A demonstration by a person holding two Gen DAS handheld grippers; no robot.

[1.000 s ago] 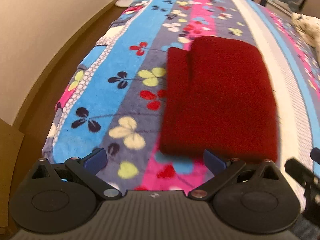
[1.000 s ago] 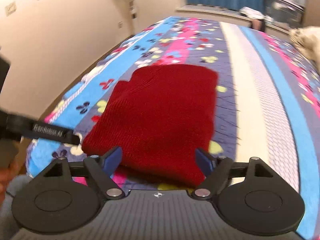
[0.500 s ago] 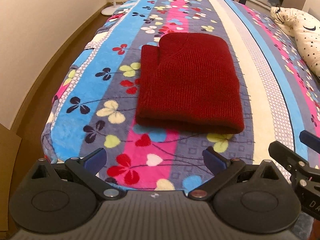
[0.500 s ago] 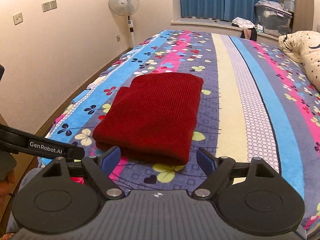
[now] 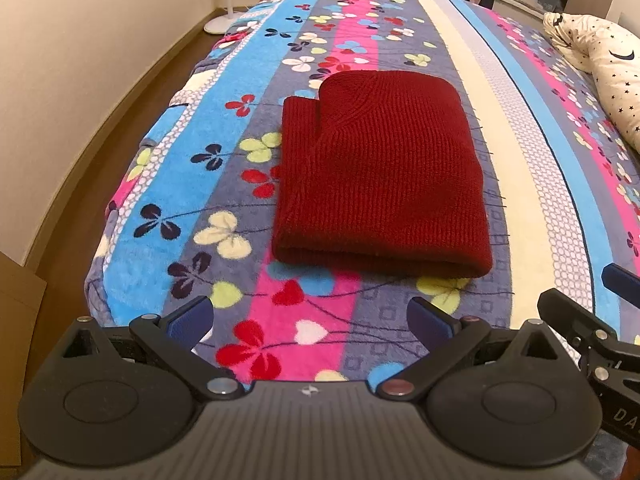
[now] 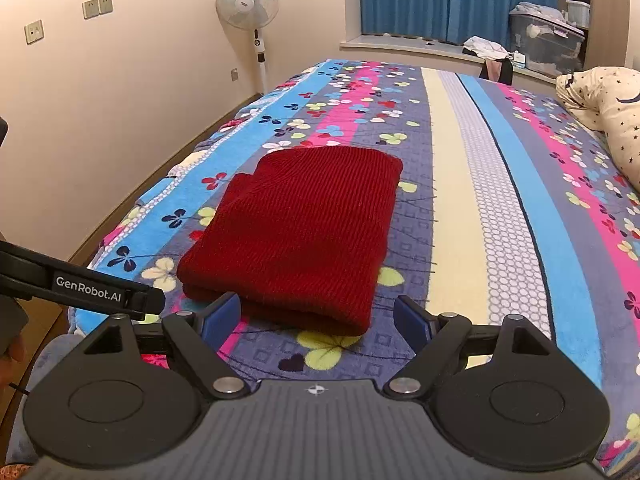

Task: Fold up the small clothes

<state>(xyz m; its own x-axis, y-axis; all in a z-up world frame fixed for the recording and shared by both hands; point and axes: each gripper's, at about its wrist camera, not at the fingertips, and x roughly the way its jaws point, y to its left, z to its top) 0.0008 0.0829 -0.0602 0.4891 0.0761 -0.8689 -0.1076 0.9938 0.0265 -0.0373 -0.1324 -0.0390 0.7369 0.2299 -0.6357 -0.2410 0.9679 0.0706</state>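
Observation:
A dark red knitted garment (image 5: 380, 176) lies folded into a neat rectangle on the flowered, striped bed cover (image 5: 224, 128); the right wrist view shows the same garment (image 6: 296, 236) just ahead. My left gripper (image 5: 310, 322) hangs open above the cover, short of the garment's near edge, with nothing between its blue pads. My right gripper (image 6: 318, 320) is open too, its left pad (image 6: 220, 320) close to the garment's near fold and not pressing it. At the left wrist view's right edge part of the right gripper (image 5: 592, 340) shows.
The bed's left edge drops to a wooden floor (image 5: 96, 184) beside a cream wall. A star-printed pillow (image 6: 612, 116) lies at the right. A standing fan (image 6: 248, 4), blue curtains and storage boxes (image 6: 544, 40) are at the far end.
Both grippers have drawn back from the red garment and risen a little. It now lies whole and farther off in both views, no longer reaching between the pads.

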